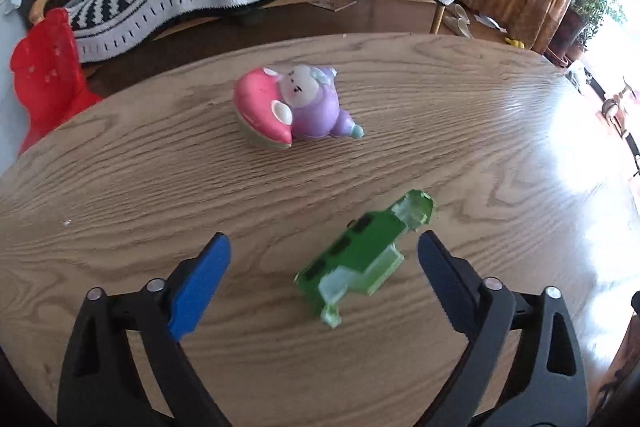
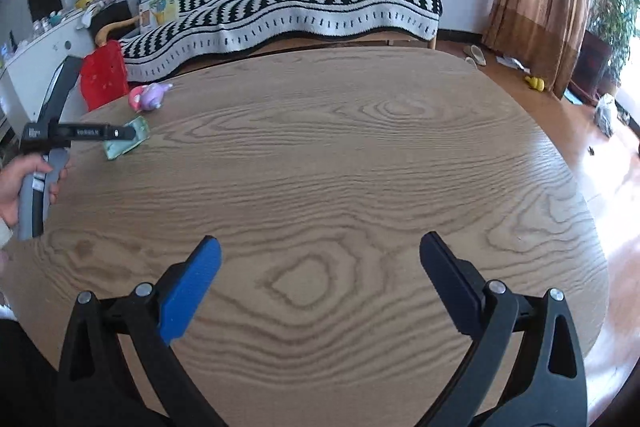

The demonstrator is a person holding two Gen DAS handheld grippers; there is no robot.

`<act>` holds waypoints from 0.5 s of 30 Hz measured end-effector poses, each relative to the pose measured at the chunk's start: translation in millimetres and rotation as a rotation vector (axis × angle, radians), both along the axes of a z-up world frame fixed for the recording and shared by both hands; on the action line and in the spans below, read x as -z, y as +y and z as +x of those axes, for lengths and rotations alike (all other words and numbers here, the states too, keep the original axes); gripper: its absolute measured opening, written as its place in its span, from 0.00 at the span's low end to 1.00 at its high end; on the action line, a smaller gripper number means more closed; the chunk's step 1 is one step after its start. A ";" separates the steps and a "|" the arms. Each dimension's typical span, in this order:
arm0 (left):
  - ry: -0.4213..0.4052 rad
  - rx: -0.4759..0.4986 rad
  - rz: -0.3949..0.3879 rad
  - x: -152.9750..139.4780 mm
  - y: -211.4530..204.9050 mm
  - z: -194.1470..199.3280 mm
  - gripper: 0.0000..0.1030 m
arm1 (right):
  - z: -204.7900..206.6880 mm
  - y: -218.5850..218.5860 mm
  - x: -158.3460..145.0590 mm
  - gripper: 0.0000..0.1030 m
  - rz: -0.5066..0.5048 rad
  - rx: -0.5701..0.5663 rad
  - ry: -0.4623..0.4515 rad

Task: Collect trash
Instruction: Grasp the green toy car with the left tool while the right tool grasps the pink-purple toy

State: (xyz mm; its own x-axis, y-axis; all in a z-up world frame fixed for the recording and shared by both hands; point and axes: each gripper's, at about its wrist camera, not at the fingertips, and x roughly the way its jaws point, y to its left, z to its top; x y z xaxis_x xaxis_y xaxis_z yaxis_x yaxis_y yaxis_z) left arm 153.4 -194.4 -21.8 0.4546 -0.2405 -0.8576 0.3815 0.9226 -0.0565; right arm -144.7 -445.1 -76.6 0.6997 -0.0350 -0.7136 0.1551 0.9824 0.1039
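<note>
Your left gripper (image 1: pixel 324 247) hovers low over the oval wooden table (image 1: pixel 480 155), its blue-padded fingers (image 1: pixel 200 283) spread wide and holding nothing. A flattened green wrapper (image 1: pixel 360 259) lies on the tabletop between them, nearer the finger at 3 o'clock but touching neither pad. Farther out on the table, at about 12 o'clock from the wrapper, a pink-and-purple plush toy (image 1: pixel 296 107) lies on its side, well apart from it.

From the right wrist camera, your right gripper (image 2: pixel 320 251) is likewise spread over bare wood, gripping nothing. At 10 o'clock in that view your left hand (image 2: pixel 24 187) grips the other tool's handle, with the wrapper (image 2: pixel 126 139) just beyond its tip and the plush toy (image 2: pixel 146 97) near the table's far edge. Behind the table stand a red plastic chair (image 2: pixel 104 75) and a sofa under a black-and-white blanket (image 2: pixel 300 7).
</note>
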 end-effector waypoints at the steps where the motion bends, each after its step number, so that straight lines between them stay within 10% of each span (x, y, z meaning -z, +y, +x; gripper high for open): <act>1: 0.005 -0.001 -0.006 2.8 1.9 3.1 0.69 | 6.7 0.0 0.9 0.93 0.011 0.004 0.004; 4: -0.029 -0.008 -0.027 -0.3 7.5 9.4 0.17 | 16.8 2.2 3.2 0.93 0.019 -0.003 0.012; 15: -0.070 -0.075 0.034 -6.4 71.8 -2.5 0.17 | 99.5 53.5 0.4 0.93 0.043 -0.169 0.006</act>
